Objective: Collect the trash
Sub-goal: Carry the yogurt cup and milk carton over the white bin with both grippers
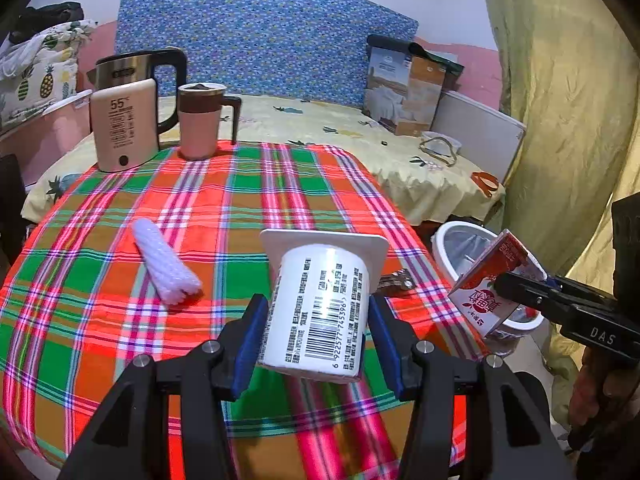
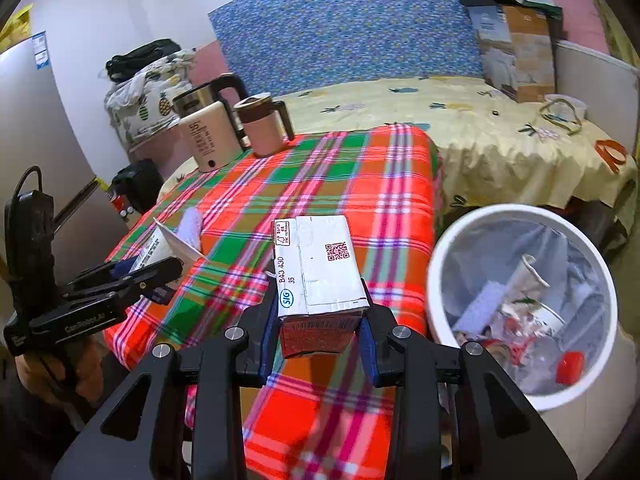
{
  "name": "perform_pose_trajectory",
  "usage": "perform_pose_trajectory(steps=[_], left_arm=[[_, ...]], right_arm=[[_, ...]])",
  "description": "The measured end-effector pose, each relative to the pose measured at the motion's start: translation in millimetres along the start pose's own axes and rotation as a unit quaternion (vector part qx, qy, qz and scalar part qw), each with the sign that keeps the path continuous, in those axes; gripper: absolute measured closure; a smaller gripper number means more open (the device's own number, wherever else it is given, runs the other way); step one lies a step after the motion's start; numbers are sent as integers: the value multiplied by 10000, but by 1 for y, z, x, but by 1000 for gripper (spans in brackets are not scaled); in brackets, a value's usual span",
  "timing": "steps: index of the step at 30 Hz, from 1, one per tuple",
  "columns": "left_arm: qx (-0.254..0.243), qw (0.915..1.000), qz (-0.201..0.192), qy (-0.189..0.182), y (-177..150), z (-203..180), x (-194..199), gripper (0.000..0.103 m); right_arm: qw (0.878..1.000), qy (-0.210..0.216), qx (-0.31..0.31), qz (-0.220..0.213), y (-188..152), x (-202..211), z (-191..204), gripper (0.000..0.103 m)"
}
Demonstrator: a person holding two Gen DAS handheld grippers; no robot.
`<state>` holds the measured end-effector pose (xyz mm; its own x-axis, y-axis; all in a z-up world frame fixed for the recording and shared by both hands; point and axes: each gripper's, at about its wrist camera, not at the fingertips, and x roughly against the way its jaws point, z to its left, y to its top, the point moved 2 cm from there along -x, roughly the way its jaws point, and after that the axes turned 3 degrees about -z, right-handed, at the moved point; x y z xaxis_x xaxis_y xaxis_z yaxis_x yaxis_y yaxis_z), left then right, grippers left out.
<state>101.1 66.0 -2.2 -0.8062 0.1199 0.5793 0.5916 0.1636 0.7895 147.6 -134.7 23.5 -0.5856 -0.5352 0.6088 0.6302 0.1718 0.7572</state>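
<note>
My left gripper [image 1: 316, 328] is shut on a white yogurt cup [image 1: 320, 304] with a barcode, held above the plaid tablecloth [image 1: 224, 208]. My right gripper [image 2: 318, 336] is shut on a red and white drink carton [image 2: 316, 276], its blue pads pressing both sides. In the left wrist view the right gripper [image 1: 516, 288] holds that carton [image 1: 486, 284] at the rim of the white trash bin [image 1: 448, 240]. In the right wrist view the bin [image 2: 440, 264] stands on the floor to the right of the table, lined with a bag and holding several scraps. A white ribbed roll [image 1: 164, 260] and a small dark wrapper [image 1: 394, 282] lie on the cloth.
A kettle [image 1: 124, 120] and a pink mug [image 1: 200, 120] stand at the table's far left corner. Behind is a bed with a yellow sheet [image 1: 320, 124], a box [image 1: 404, 88] and a blue patterned board [image 1: 256, 36]. A yellow curtain [image 1: 568, 112] hangs at the right.
</note>
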Motion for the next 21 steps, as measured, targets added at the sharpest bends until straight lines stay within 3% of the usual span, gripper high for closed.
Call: perform_pose_trajectory(steps=[21], left_arm=[[-532,9966,301,-561,3,-78,-35,50]], right_arm=[[9959,-559,-648,-286,-16,37,-72,67]])
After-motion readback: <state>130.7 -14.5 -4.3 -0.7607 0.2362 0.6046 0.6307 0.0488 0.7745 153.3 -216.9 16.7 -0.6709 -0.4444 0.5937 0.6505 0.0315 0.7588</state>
